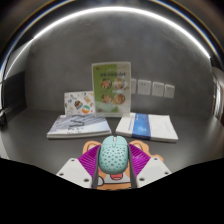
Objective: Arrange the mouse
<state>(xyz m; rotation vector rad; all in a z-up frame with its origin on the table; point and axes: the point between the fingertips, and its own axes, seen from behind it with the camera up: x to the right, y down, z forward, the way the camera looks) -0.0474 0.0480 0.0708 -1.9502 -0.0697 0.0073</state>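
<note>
A pale mint-green mouse (113,153) with a dotted, perforated shell sits between my two fingers. The purple pads (92,160) press against both of its sides. My gripper (113,166) is shut on the mouse and holds it over an orange-and-pink patterned mat (146,153), which shows at either side of the fingers. The mouse's underside and the front part of the mat are hidden.
Beyond the fingers, a booklet (78,125) lies at the left and a blue-and-white booklet (148,126) at the right. A green-bordered card (111,87) and a smaller picture card (80,102) stand against the back wall. Several wall sockets (150,88) sit to the right.
</note>
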